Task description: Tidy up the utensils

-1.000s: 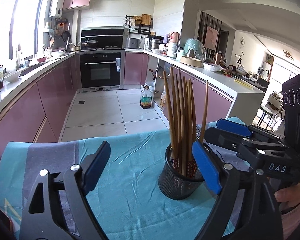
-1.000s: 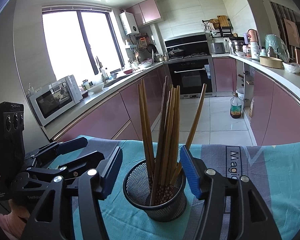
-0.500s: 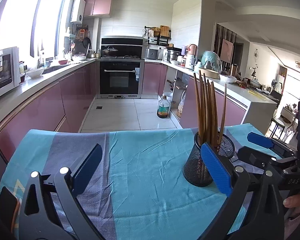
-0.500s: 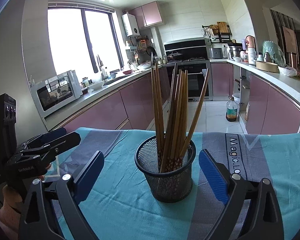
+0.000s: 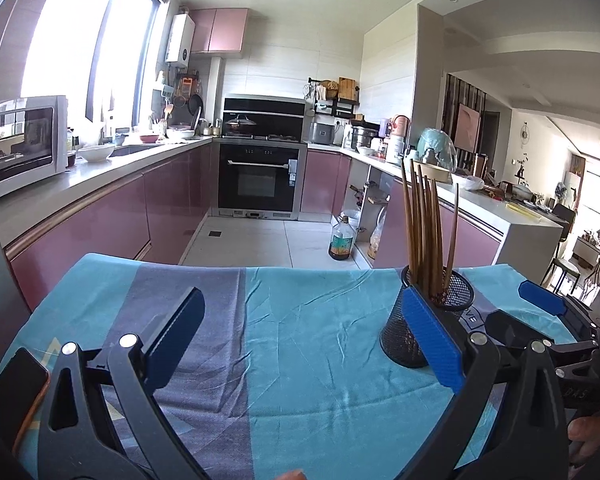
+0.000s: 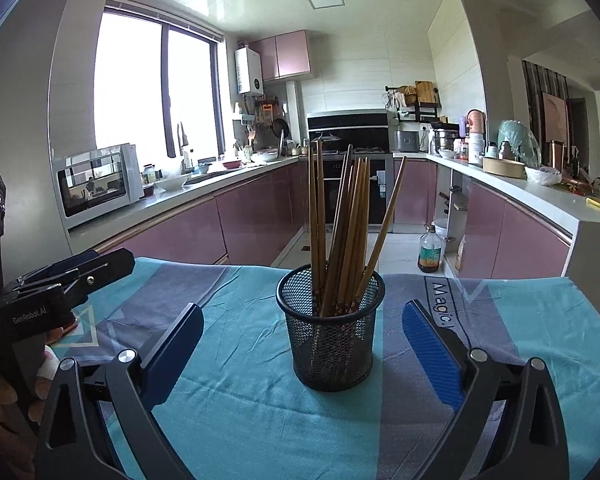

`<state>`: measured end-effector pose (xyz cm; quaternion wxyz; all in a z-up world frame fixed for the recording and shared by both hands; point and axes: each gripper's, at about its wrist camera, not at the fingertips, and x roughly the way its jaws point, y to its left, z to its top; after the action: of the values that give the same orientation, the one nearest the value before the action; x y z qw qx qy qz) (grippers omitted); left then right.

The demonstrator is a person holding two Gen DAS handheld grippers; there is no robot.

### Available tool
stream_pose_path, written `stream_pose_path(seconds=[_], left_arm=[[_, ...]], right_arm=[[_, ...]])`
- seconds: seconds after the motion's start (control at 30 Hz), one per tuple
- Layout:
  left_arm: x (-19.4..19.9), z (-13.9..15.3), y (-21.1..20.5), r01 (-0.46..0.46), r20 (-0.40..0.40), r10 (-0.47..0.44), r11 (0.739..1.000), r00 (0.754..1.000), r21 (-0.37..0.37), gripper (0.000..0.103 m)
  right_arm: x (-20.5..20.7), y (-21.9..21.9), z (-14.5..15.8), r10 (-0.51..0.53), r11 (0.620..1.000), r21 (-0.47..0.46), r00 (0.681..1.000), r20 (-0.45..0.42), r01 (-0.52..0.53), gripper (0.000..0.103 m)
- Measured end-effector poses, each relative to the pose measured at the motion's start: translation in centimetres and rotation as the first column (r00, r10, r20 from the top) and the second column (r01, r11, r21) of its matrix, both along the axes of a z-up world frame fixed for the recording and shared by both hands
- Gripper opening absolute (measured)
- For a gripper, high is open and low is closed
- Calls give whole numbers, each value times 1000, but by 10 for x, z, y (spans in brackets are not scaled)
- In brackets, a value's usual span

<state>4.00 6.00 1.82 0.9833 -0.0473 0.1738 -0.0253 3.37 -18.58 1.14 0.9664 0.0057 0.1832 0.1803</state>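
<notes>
Right wrist: brown chopsticks (image 6: 350, 232) upright in black mesh holder (image 6: 332, 336).

A table under a teal-and-grey cloth (image 6: 260, 420) bears a mesh cup (image 6: 332, 344) (chopsticks (image 6: 348, 232) inside).

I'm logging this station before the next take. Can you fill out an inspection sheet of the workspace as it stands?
Surface: table under a wrinkled teal and grey cloth, printed lettering near its right side.
Job's things: black mesh holder upright on the cloth, wooden chopsticks standing in it, one leaning off to the right.
Clutter: phone at the cloth's left edge.
Grippers: left gripper open, nothing between its pads; right gripper open, the holder ahead of it, untouched.
Cables: nothing seen.
Surroundings: kitchen with pink cabinets, microwave on the counter, built-in oven, oil bottle on the floor.
</notes>
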Motion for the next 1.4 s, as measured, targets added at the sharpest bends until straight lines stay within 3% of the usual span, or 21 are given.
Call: stream_pose_path(seconds=[0.43, 1.4], left_arm=[[-30, -7, -7, -40, 57, 40, 999, 998, 4, 97], [-39, -19, -15, -59, 79, 59, 998, 995, 1, 97]], right_arm=[[-33, 3, 2, -106, 994, 11, 989, 107, 106, 96], [-44, 1, 2, -138, 990, 13, 980, 144, 137, 96]])
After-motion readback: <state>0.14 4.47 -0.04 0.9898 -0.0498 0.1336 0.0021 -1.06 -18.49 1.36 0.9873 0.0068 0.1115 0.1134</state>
